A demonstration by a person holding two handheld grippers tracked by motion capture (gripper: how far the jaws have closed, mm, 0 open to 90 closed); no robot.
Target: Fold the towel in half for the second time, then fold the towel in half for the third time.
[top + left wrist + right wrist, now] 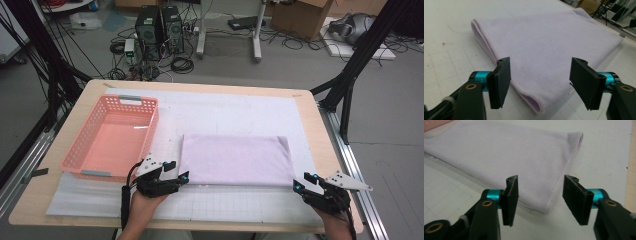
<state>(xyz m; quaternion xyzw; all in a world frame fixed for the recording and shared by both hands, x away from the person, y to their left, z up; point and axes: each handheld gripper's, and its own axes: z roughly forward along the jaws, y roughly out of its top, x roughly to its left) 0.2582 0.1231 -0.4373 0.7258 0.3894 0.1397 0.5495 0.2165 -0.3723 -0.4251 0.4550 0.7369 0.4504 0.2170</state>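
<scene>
The towel [499,152] runs off the left edge in the right gripper view. In the high view, the person's forearms are cut off at the bottom edge.

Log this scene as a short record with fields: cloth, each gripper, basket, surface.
cloth: folded lilac towel, flat on the mat
left gripper: open, at the towel's near left corner, not clamped
right gripper: open, at the towel's near right corner, not clamped
basket: pink plastic basket, left of the towel, nothing in it
surface: white grid mat on a wooden table
</scene>
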